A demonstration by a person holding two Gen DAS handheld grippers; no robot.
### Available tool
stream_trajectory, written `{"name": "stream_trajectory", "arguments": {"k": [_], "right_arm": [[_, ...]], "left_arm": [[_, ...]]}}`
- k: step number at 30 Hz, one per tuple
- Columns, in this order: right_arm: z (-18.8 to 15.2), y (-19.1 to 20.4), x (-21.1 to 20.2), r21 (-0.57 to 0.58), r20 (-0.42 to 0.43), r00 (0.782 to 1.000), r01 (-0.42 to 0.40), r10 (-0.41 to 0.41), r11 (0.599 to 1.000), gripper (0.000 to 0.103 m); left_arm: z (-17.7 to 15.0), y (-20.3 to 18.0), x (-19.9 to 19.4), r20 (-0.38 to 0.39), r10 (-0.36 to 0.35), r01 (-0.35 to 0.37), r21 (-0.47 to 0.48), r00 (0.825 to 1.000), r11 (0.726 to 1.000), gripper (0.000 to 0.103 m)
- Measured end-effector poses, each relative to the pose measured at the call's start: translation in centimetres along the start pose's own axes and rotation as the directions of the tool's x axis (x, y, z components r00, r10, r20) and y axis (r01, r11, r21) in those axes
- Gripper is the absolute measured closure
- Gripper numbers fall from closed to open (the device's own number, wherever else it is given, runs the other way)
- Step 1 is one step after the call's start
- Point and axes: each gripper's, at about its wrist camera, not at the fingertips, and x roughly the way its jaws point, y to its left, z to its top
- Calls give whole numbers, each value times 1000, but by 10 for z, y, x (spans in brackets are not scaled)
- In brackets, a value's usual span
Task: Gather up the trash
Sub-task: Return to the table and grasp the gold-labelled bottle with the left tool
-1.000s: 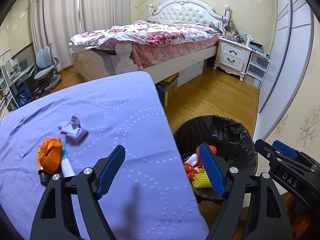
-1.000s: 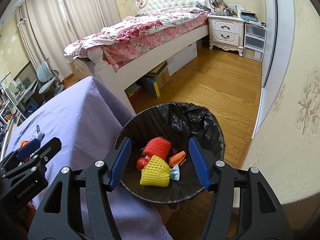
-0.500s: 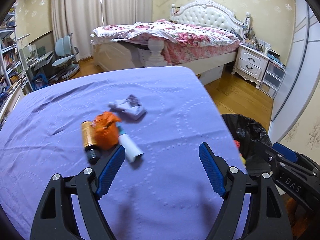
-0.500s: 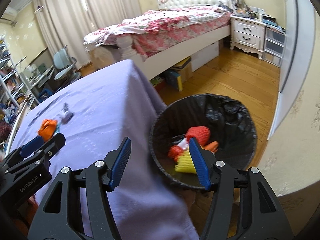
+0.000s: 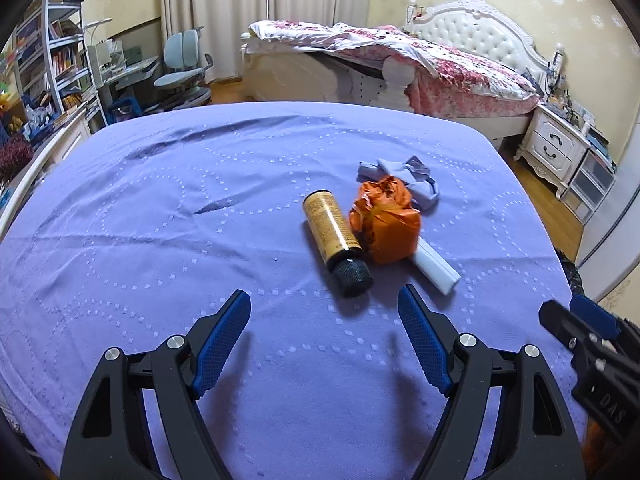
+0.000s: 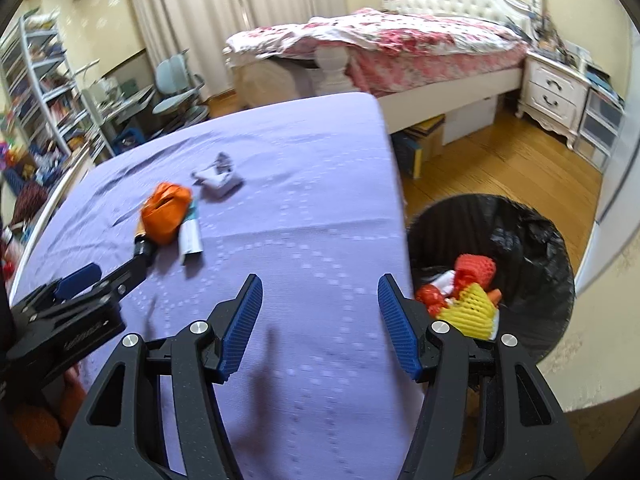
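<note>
Left hand-held gripper (image 5: 324, 306) and right hand-held gripper (image 6: 320, 294), jaws spread apart and holding nothing, above the purple tabletop (image 5: 160, 216).
Just ahead of the left one lie an amber bottle (image 5: 334, 236), orange wrapper (image 5: 386, 222), white tube (image 5: 436, 266) and crumpled tissue (image 5: 404, 172); black trash bin (image 6: 516, 236) stands beside the tabletop.

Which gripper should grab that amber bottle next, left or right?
Left, probably. The left gripper is open with the amber bottle lying straight ahead of it, cap toward the fingers. The right gripper, also open, sits nearer the trash bin, with the bottle off to its far left.
</note>
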Motion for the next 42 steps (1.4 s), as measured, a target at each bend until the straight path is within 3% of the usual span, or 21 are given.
{"name": "stream_trajectory", "arguments": {"k": [16,22,27,42], "right_arm": [[3,18,14,-30,-31,1000,-6,5,1000,44],[7,24,19,-47,-35,999,-11,9,999,44],[10,32,23,-62,-40,999,-17,15,998,44],[14,66,34,-124,-58,997,-58,52,991,44]], "left_arm": [[19,11,19,-19,21,-22,-38,1000,999,27],[25,12,27,-34,6,-7,-22,999,1000,45],[24,14,26,-32,-10,10,10,999,1000,75],[3,44,7,-25,-8,8,7,1000,1000,75]]}}
